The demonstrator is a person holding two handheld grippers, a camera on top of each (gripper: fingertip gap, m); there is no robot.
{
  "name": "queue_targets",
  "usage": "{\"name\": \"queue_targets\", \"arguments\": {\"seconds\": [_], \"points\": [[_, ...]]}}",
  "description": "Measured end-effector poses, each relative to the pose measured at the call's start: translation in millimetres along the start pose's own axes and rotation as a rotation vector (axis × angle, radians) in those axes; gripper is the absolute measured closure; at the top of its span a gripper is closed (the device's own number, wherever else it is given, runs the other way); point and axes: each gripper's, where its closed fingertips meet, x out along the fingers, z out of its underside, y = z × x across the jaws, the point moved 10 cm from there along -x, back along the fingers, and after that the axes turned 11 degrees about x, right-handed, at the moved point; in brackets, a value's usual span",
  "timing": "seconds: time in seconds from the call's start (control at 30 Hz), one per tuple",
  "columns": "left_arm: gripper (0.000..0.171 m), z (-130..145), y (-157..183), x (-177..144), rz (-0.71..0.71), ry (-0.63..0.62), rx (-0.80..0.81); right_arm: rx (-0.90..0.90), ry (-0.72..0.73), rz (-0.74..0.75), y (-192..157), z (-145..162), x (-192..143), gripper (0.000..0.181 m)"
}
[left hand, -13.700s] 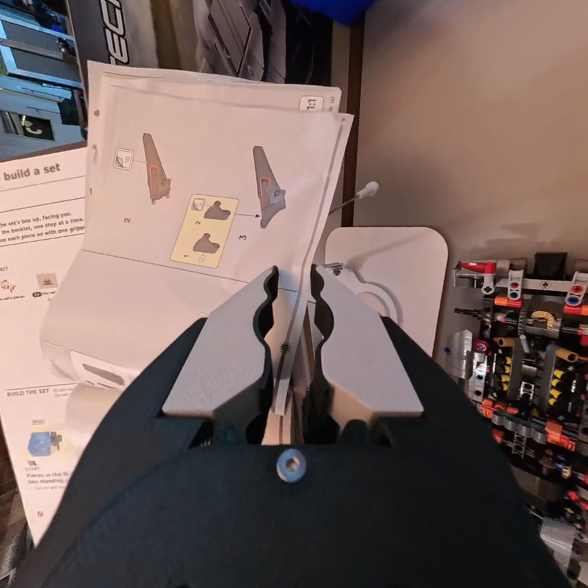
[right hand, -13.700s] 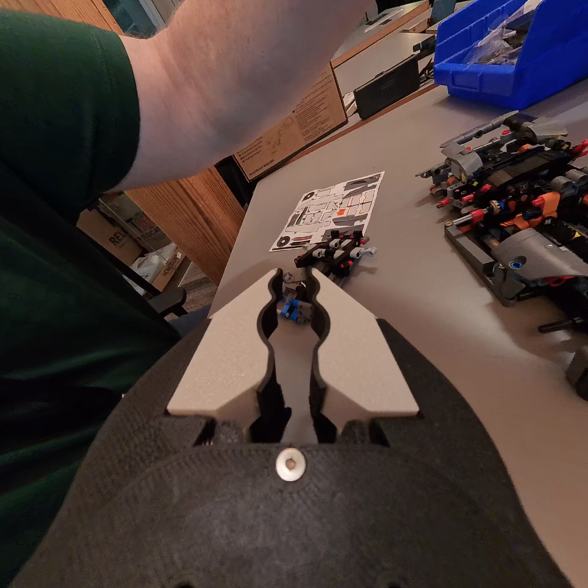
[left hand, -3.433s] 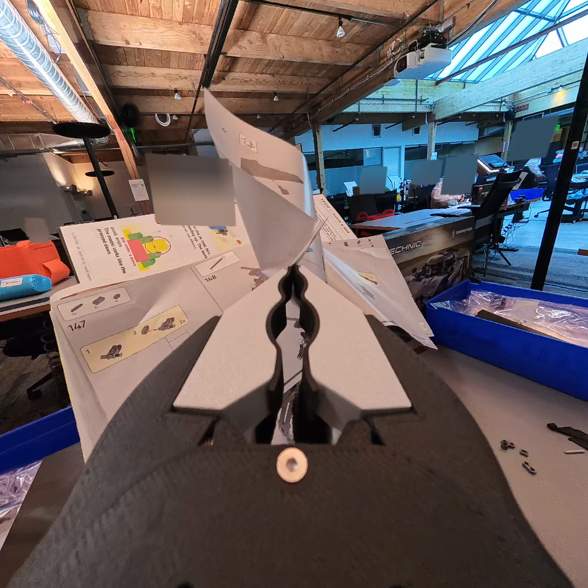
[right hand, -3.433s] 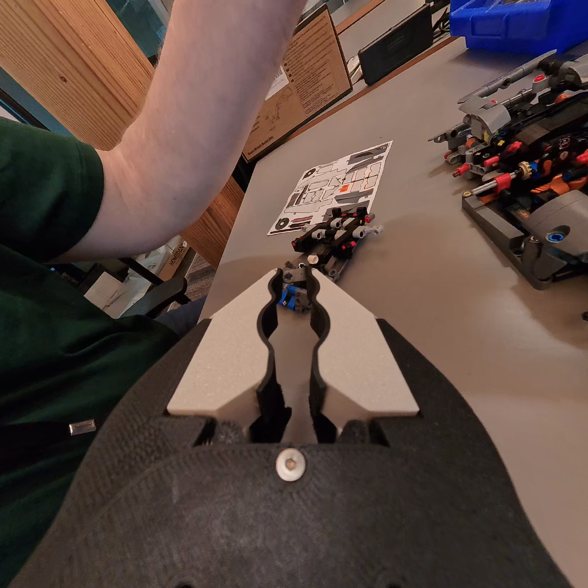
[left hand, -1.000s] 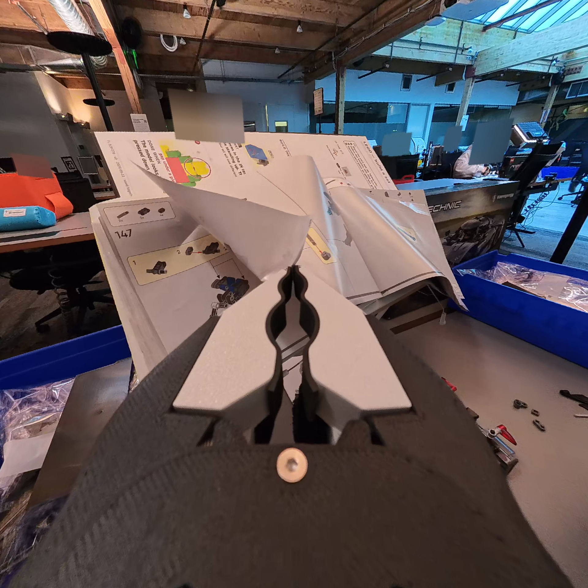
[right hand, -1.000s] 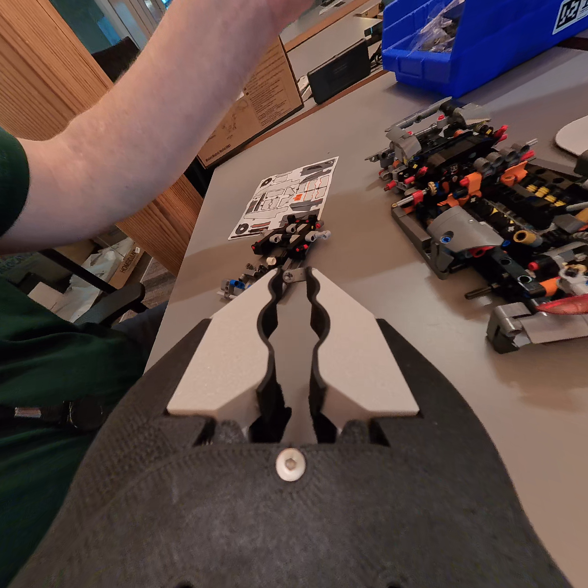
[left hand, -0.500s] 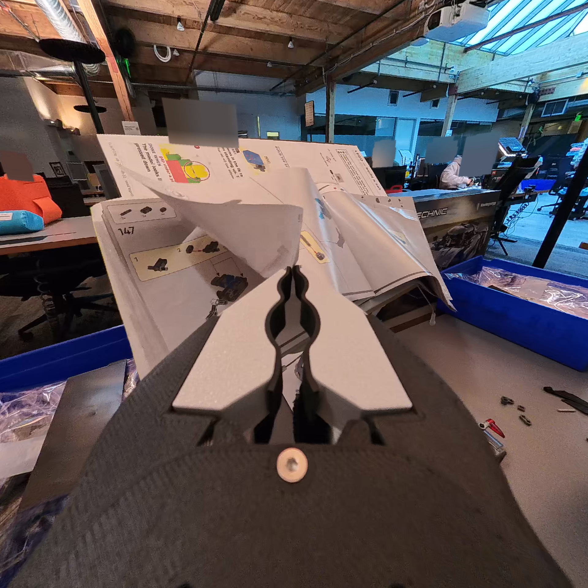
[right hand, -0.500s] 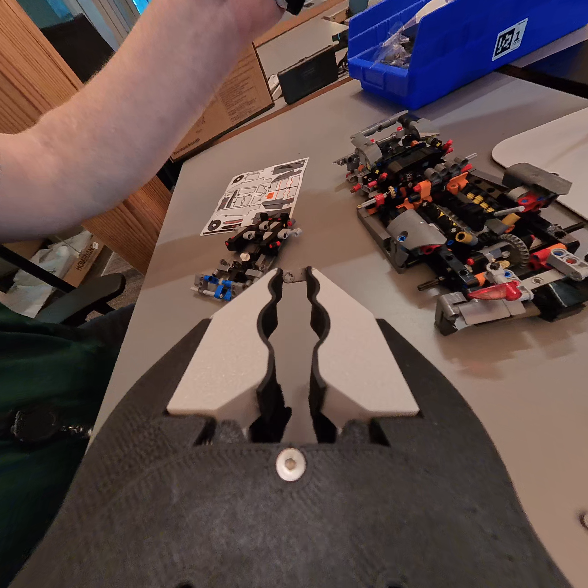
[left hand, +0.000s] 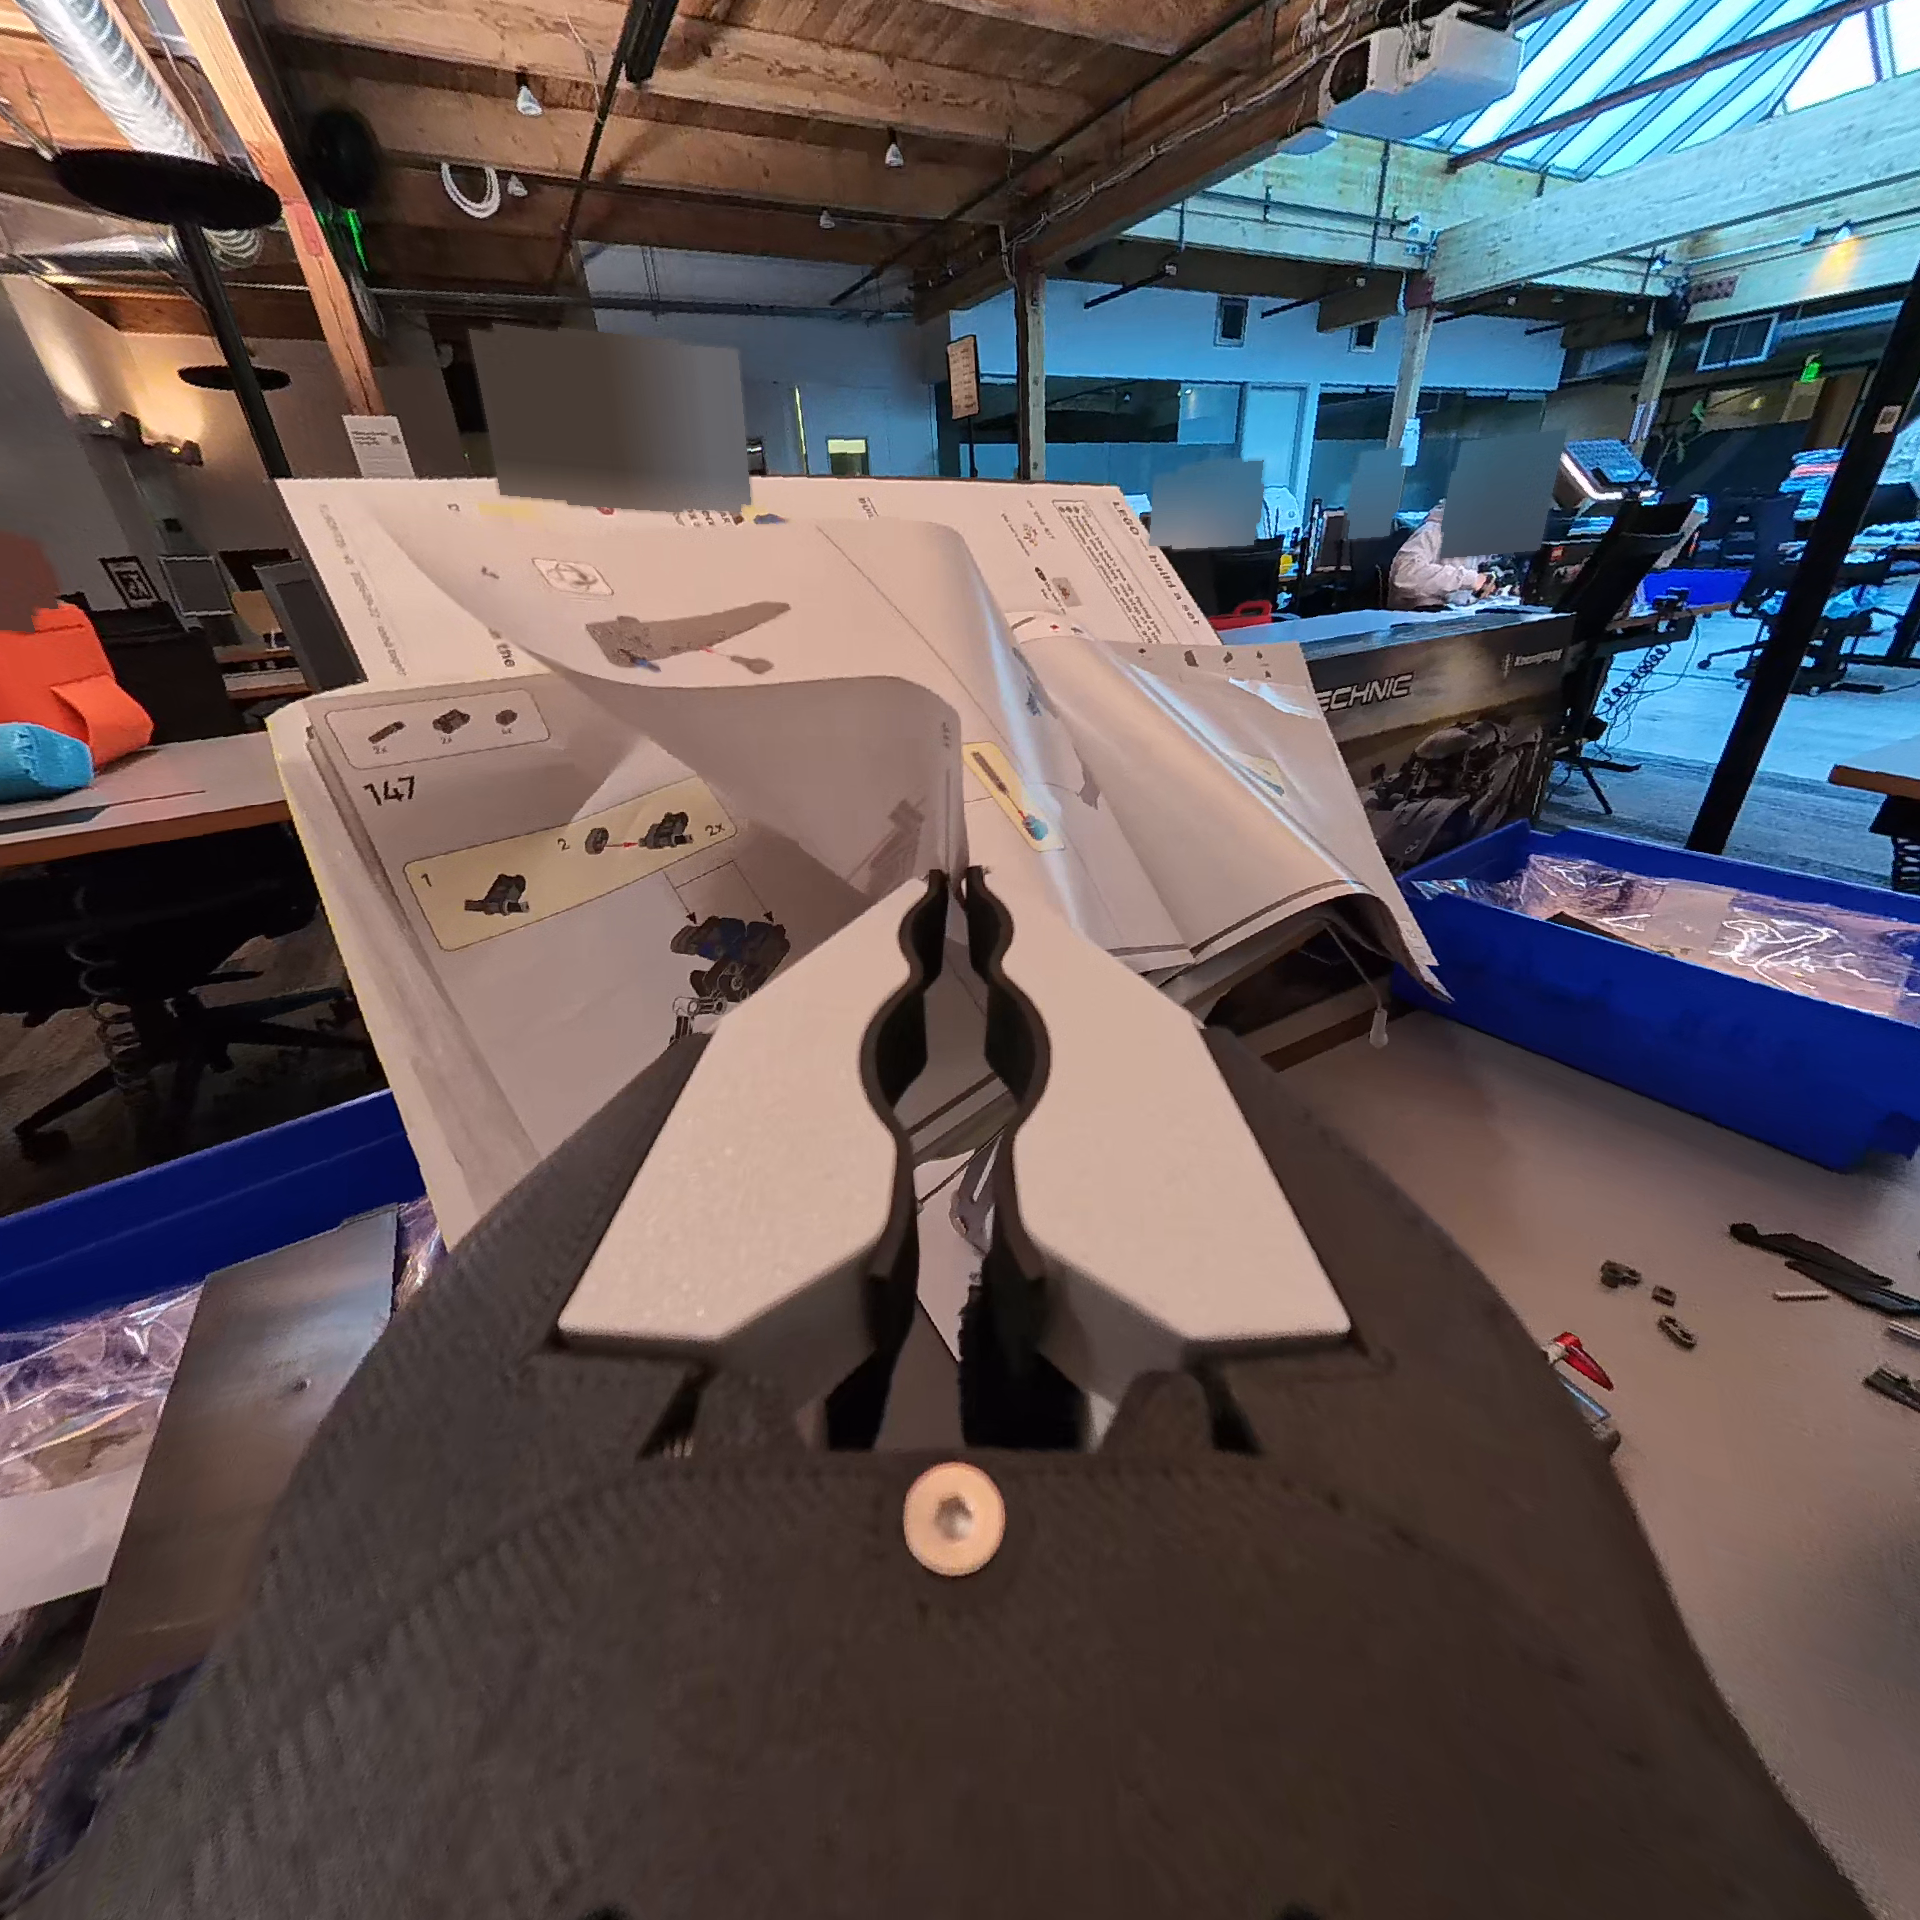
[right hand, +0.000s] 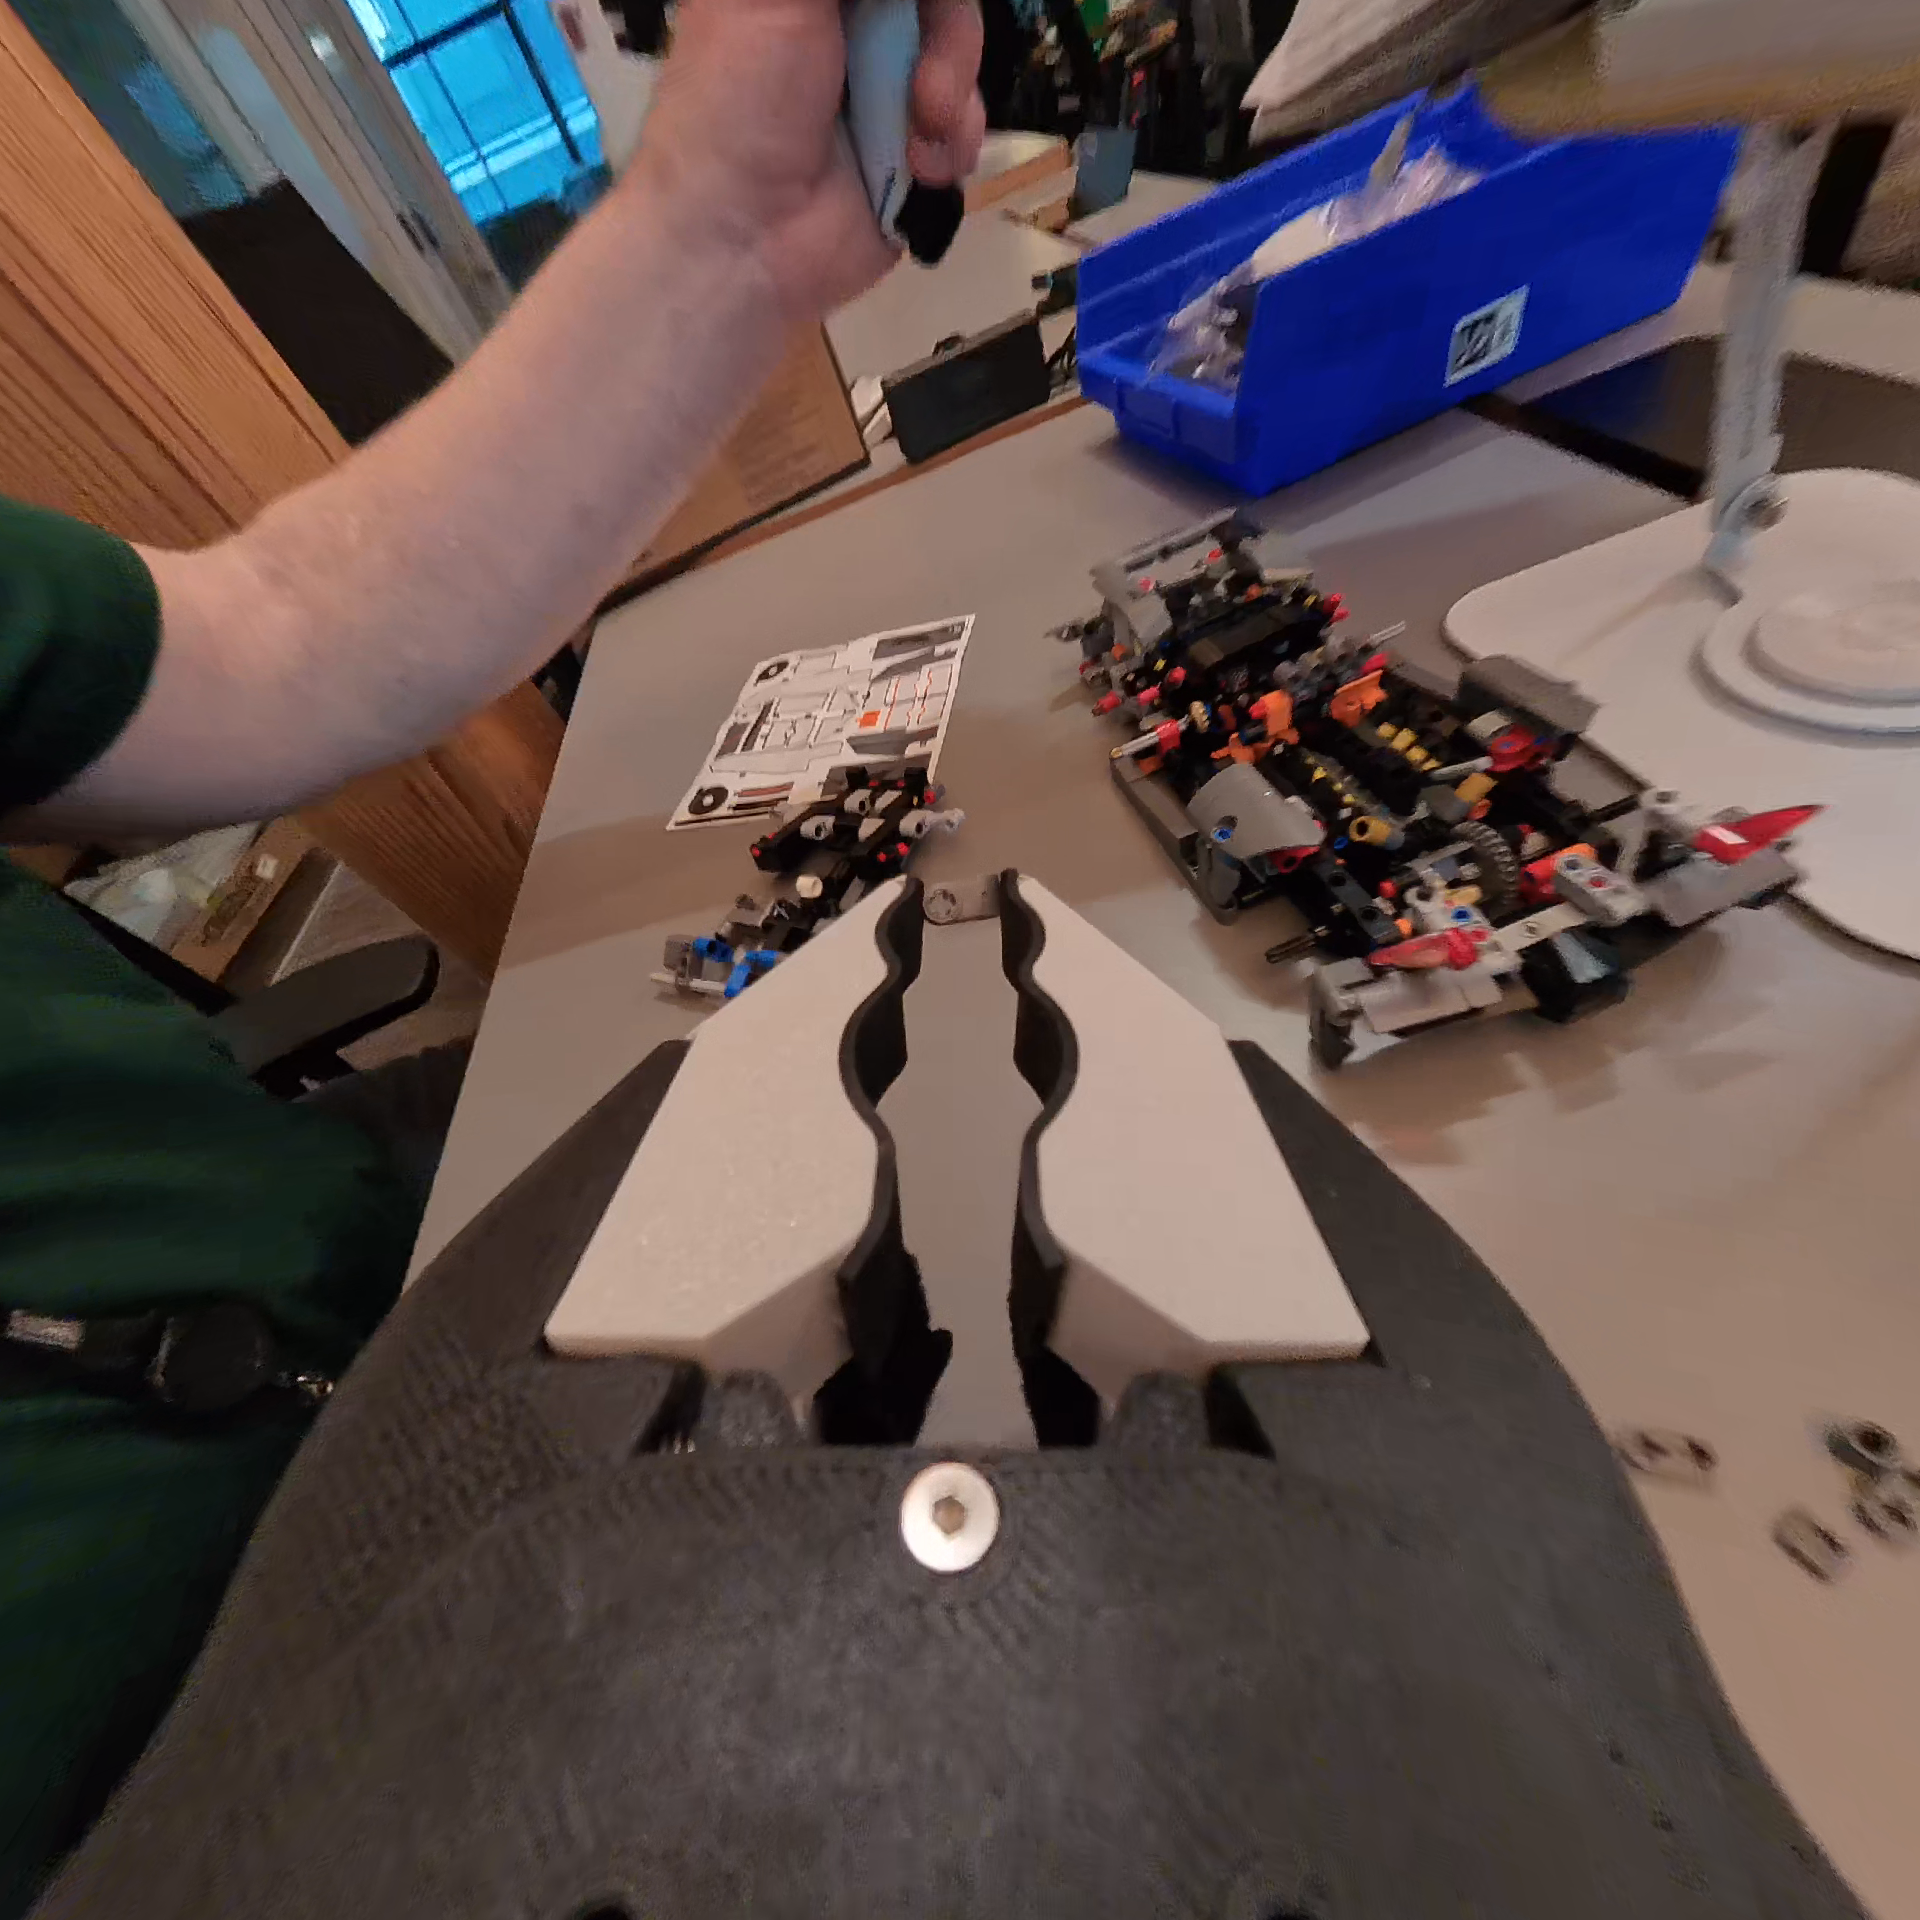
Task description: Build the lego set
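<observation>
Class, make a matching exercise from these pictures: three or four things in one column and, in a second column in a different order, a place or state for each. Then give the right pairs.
Things
1. sticker sheet
2. small grey piece
3. booklet page
4. blue bin

Places or states
A. pinched by the left hand-held gripper
B. beyond the large model
C. held in the right hand-held gripper
D. flat on the table, behind the small black assembly

Pairs: 1-D, 2-C, 3-A, 4-B

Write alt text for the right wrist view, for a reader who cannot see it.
The right hand-held gripper pinches a small grey Lego piece at its fingertips above a grey table. Ahead lie a part-built Lego chassis, a smaller black sub-assembly and a sticker sheet; a blue bin stands behind.
</observation>
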Motion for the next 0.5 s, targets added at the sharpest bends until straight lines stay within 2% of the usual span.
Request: {"name": "queue_targets", "arguments": {"seconds": [0.1,0.23,0.33,0.5], "points": [[0.17,0.8,-0.5,-0.4,0.009,-0.002,0.009,-0.016,0.061,0.035,-7.4,-6.4,-32.8,0.169],[0.17,3.3,-2.1,-1.4,0.012,-0.011,0.015,0.001,0.064,0.102,-7.6,2.2,-62.9,0.169],[0.169,5.6,-1.8,-3.6,0.012,-0.021,0.023,0.015,0.027,0.118,-10.3,15.9,-63.1,0.169],[0.169,6.7,-0.9,-8.4,0.028,-0.036,0.034,-0.008,-0.055,0.132,-18.6,35.6,-45.0,0.169]]}}
